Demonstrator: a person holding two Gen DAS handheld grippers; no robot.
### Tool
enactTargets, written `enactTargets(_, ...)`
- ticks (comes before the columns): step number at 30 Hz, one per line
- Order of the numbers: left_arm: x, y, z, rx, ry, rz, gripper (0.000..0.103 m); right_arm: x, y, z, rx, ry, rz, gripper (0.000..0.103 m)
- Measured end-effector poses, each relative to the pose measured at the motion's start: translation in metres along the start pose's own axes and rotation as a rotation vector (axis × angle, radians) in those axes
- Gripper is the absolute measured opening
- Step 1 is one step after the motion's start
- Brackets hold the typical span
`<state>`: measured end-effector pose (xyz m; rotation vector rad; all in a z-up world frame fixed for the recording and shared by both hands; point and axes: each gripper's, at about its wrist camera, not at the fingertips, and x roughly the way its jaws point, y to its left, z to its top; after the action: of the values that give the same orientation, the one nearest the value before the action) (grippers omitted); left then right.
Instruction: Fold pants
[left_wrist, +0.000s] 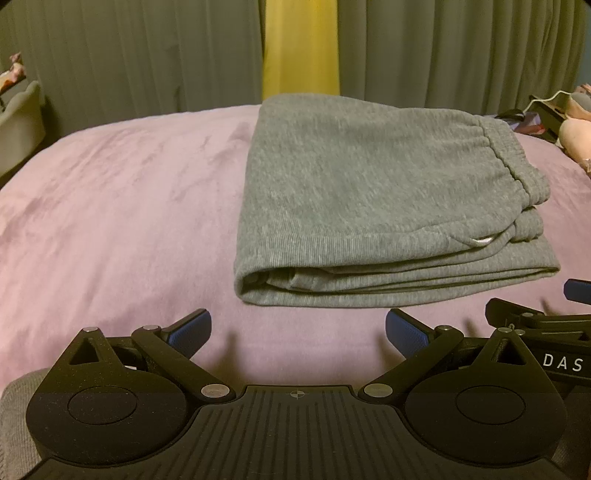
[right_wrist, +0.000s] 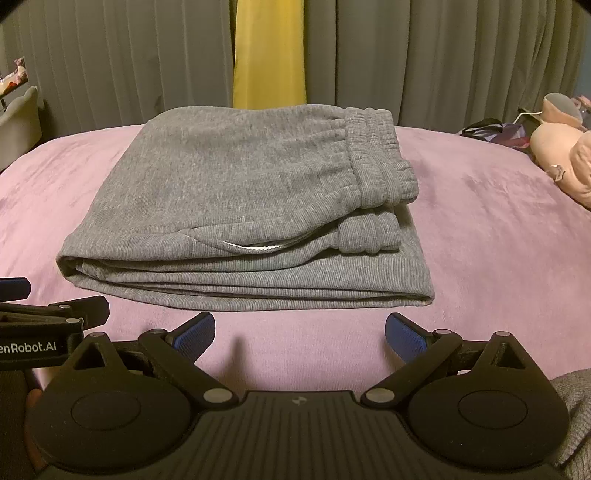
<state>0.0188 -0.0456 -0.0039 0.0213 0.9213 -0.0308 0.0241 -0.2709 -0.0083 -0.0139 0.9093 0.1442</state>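
The grey sweatpants (left_wrist: 369, 192) lie folded into a thick rectangle on the pink bedspread (left_wrist: 110, 206), elastic waistband on the right side of the pile. They also show in the right wrist view (right_wrist: 240, 199). My left gripper (left_wrist: 297, 332) is open and empty, just short of the pile's near edge. My right gripper (right_wrist: 299, 334) is open and empty too, just short of the same edge. Each gripper shows at the side of the other's view: the right one (left_wrist: 576, 295) and the left one (right_wrist: 14, 290).
Grey curtains (right_wrist: 443, 55) with a yellow strip (right_wrist: 269, 51) hang behind the bed. A pink plush toy (right_wrist: 565, 162) and dark items (right_wrist: 484, 129) lie at the far right. A pale chair (left_wrist: 18, 122) stands at the left.
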Motion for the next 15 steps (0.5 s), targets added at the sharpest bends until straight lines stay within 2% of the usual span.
enactTargets(15, 0.0014, -0.001, -0.0006, 0.004, 0.004, 0.006, 0.103, -0.0013, 0.0011, 0.0004, -0.004, -0.006, -0.001, 0.099)
